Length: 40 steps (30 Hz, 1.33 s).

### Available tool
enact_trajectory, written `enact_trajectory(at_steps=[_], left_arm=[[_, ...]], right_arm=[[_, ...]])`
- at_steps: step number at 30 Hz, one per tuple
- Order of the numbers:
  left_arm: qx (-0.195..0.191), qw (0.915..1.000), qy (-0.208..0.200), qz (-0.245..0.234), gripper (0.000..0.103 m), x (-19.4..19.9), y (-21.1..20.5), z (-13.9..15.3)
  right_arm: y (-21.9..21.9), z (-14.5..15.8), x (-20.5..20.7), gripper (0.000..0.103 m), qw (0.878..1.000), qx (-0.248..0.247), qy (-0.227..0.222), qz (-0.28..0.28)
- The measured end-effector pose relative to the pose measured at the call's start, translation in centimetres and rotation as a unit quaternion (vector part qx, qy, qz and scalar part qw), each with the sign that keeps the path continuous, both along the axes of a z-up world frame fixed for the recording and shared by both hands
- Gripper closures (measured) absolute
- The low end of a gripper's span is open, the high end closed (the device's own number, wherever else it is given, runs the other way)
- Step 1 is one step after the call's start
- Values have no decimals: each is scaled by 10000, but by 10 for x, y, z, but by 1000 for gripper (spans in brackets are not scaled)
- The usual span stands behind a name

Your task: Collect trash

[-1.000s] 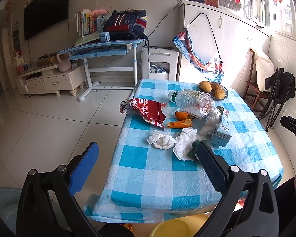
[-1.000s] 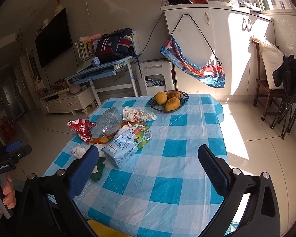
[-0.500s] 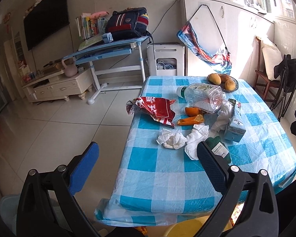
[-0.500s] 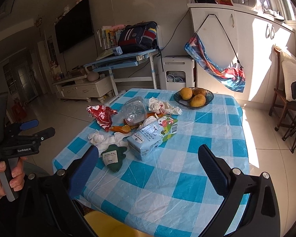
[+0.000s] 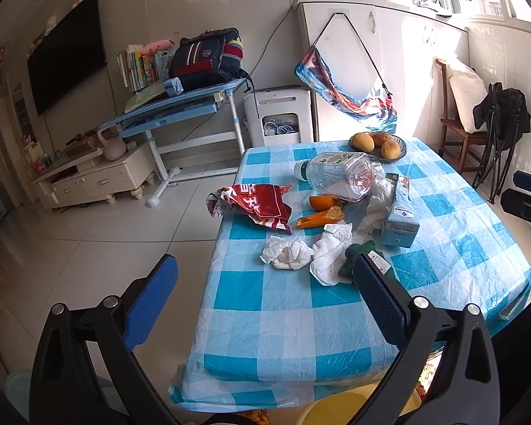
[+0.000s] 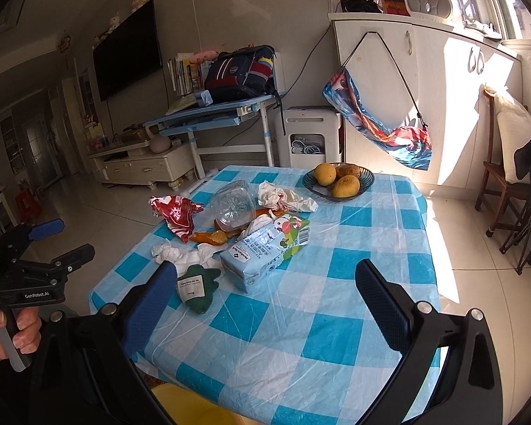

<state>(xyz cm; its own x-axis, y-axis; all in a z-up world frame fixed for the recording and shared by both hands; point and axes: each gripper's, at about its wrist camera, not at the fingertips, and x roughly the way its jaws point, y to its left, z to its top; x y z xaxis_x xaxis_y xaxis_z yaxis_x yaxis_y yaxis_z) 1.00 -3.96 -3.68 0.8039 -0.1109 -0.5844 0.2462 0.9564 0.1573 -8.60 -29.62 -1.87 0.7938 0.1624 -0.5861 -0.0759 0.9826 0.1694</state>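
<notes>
Here both grippers hang short of the surface (image 5: 293, 322), jaws spread wide and gripping nothing: the left gripper (image 5: 265, 304) over its near left corner, the right gripper (image 6: 265, 304) over its near edge. The trash lies bunched on the checked cloth: a red wrapper (image 5: 256, 205) at the left edge, a clear bottle (image 5: 340, 175) on its side behind orange peel (image 5: 320, 217), crumpled tissues (image 5: 288, 255) nearer, a carton (image 6: 265, 253) lying flat, and a green felt piece (image 6: 198, 288) just beside it. A fruit bowl (image 6: 338, 180) sits at the far end, well apart from the left gripper.
</notes>
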Motion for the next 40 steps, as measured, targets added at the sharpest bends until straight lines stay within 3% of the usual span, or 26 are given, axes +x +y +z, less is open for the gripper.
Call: enact_trajectory(at_steps=[8,30,40], left_arm=[[-251,9996,49,146,7,4,12,3],[-143,9998,-89,47,7,-4,6,7],[-215,9995,78,225,7,3,14,5]], right_arm=[[-1,-1,-2,6,10000,-26,-24,-31],[-2,-1,-2,6,10000,-32,-41,-37],[-4,-1,-2,6,10000,-48,-48,-38]])
